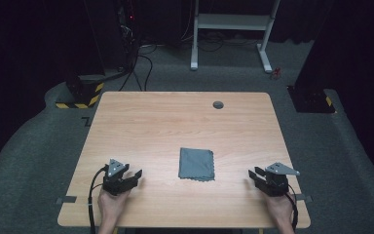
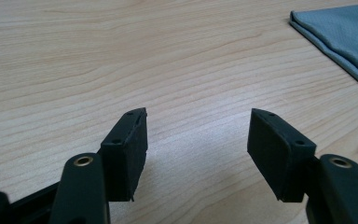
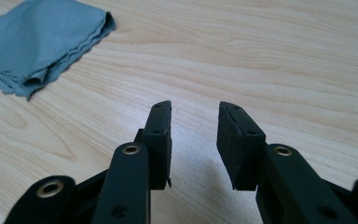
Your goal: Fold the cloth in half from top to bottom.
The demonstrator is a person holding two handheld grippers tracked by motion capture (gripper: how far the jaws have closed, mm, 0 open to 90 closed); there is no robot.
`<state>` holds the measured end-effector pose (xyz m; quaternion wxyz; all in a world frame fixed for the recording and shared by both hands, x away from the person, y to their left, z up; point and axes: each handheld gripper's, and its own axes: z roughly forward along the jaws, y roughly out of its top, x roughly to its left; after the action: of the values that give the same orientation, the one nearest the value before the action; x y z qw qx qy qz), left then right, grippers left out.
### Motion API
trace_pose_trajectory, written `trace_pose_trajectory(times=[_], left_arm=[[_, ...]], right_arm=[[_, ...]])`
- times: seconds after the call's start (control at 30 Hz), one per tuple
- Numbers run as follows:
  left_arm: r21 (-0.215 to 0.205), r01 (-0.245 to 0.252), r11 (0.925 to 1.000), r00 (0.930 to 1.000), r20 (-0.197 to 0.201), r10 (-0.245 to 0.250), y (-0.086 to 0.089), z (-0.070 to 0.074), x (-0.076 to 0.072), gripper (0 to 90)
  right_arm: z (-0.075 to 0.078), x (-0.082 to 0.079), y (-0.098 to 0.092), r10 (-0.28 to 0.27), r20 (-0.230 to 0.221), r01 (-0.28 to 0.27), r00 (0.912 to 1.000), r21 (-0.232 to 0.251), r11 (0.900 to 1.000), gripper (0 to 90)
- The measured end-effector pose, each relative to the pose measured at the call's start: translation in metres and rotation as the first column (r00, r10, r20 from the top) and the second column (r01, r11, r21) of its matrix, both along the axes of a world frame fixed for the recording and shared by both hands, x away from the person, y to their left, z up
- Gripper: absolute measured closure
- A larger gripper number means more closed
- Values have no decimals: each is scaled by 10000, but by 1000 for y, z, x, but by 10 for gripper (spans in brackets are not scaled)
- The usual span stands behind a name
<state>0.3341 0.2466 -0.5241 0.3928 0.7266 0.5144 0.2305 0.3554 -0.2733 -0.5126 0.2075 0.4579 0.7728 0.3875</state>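
Observation:
A folded grey cloth lies flat on the wooden table, a little in front of its middle. My left gripper rests low at the front left of the table, a hand's width left of the cloth, its jaws open wide over bare wood. The cloth's corner lies at the upper right of the left gripper view. My right gripper sits at the front right, jaws open with nothing between them. The cloth, with its layered scalloped edges, lies at the upper left of the right gripper view.
A small round grey cap sits in the table near its far edge. Beyond the table stand a white desk frame, cables, and black stands with yellow-black striped bases on a grey floor.

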Motion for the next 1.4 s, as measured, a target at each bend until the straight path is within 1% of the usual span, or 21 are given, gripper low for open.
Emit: trace_pose_trajectory(times=[0.17, 0.33, 0.4, 0.47, 0.5, 0.53, 0.57, 0.6, 0.67, 0.7, 0.8, 0.87, 0.9, 0.97, 1.03, 1.4], left_arm=[[284, -2, 9996, 9999, -126, 6, 0, -2, 1, 383], [340, -14, 9994, 9997, -231, 22, -1, -2, 2, 380], [520, 45, 9986, 9996, -280, -31, -2, -3, 3, 379], [665, 55, 9978, 9994, -348, -32, -4, -3, 3, 376], [692, 78, 9976, 9991, -413, -49, -5, -3, 3, 375], [700, 83, 9975, 9989, -469, -50, -5, -3, 4, 372], [700, 73, 9975, 9986, -530, -36, -5, -3, 4, 364], [704, 72, 9975, 9984, -569, -32, -5, -4, 5, 364], [679, 57, 9977, 9984, -566, -18, -5, -4, 4, 358], [751, 64, 9972, 9983, -575, -20, -5, -4, 4, 355], [837, 60, 9965, 9983, -584, -11, -7, -4, 3, 344], [978, 104, 9952, 9984, -561, -50, -8, -4, 3, 331], [949, 124, 9954, 9984, -567, -70, -8, -4, 3, 322], [960, 137, 9953, 9983, -576, -82, -9, -4, 3, 318], [983, 165, 9950, 9983, -579, -108, -9, -4, 3, 311], [932, 184, 9955, 9981, -598, -128, -9, -4, 4, 298]], right_arm=[[-3, 0, 0, -79, -52, 78, 10000, -267, 9996, 638], [-5, 0, -1, -163, -74, 159, 9998, -486, 9987, 616], [-6, 0, 0, -159, -52, 156, 9999, -609, 9980, 609], [-7, 0, 0, -180, -66, 176, 9998, -616, 9979, 598], [-7, 0, -1, -129, -38, 126, 9999, -681, 9976, 592], [-8, 0, 0, -159, -81, 153, 9998, -703, 9974, 587], [-9, 1, 0, -198, -229, 180, 9995, -763, 9969, 577], [-9, 1, 0, -198, -229, 180, 9995, -763, 9969, 577], [-9, 1, 1, -280, -221, 260, 9994, -868, 9959, 555], [-9, 1, 1, -294, -283, 266, 9992, -964, 9950, 544], [-9, 2, 2, -305, -243, 278, 9992, -1077, 9938, 522], [-9, 2, 1, -429, -316, 394, 9986, -1020, 9940, 482], [-9, 4, -1, -550, -524, 507, 9971, -795, 9955, 430], [-9, 4, -2, -514, -570, 472, 9971, -734, 9962, 420], [-10, 4, -1, -492, -534, 445, 9974, -858, 9953, 411], [-10, 4, -1, -507, -573, 459, 9971, -829, 9955, 390]])
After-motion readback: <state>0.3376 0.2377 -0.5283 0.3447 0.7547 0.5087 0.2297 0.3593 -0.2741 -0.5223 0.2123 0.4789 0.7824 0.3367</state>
